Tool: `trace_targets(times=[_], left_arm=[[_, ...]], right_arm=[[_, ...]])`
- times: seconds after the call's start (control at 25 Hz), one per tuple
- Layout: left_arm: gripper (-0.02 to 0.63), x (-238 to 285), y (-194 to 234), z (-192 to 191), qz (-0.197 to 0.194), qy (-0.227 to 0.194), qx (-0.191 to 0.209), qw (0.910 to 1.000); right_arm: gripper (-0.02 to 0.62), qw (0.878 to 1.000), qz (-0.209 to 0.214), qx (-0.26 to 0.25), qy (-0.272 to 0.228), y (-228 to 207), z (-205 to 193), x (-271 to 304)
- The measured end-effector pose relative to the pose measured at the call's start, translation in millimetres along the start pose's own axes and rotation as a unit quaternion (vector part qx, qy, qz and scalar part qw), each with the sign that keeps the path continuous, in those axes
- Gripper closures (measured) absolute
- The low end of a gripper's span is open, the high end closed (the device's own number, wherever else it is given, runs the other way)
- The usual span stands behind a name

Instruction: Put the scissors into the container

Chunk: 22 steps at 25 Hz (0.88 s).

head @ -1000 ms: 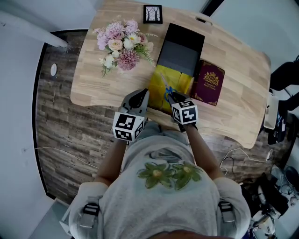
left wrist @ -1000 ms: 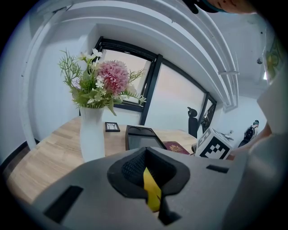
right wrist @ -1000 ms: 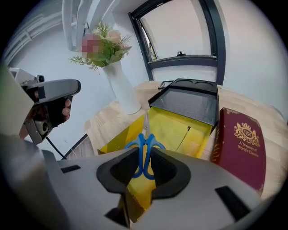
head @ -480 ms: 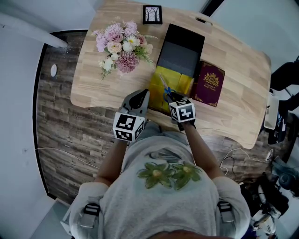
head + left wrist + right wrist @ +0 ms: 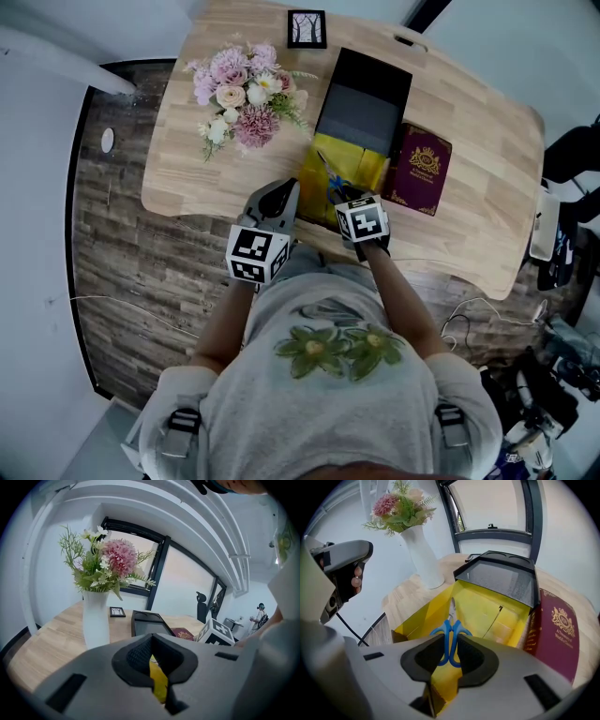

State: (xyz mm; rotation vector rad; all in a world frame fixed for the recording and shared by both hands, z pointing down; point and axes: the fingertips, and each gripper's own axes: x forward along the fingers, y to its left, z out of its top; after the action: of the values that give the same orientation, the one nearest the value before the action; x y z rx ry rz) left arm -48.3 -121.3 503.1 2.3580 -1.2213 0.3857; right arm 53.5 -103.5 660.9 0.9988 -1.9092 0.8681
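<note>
Above yellow container [image 5: 487, 606], scissors [image 5: 451, 641] in right claw [image 5: 450, 656]

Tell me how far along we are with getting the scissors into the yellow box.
Done: the scissors are picked up, their blue handles clamped in the right tool. In hand: they are held blade-first toward the open yellow box, with the tips over its opening. Left: lowering them in and letting go, since the tool has not yet released them.

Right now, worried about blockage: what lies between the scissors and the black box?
Only the yellow container's open interior, as the right gripper view shows; the scissors, in the right gripper, point over it.
</note>
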Motion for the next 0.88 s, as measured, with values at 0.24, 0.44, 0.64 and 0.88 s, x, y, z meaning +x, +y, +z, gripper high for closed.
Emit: trace_targets(times=[0.24,0.44,0.64,0.88], left_arm=[[0.601,0.9,1.1,-1.8,-0.001,0.001,-0.001,1.0000],[0.601,-0.2,3.3,0.2,0.000,0.000,-0.002,1.0000],[0.601,-0.4,6.5,-0.9,0.002,-0.001,-0.005,1.0000],[0.601,-1.0,6.3,-3.0,0.002,0.002,-0.006,1.0000]], right_arm=[[0.511,1.000,0.003,-0.008,0.015,1.2,-2.5,6.2],[0.509,0.999,0.000,-0.020,0.029,2.2,-4.3,10.5],[0.509,0.999,-0.002,-0.027,0.038,1.7,-5.5,15.2],[0.509,0.998,-0.004,-0.036,0.049,1.2,-10.7,19.6]])
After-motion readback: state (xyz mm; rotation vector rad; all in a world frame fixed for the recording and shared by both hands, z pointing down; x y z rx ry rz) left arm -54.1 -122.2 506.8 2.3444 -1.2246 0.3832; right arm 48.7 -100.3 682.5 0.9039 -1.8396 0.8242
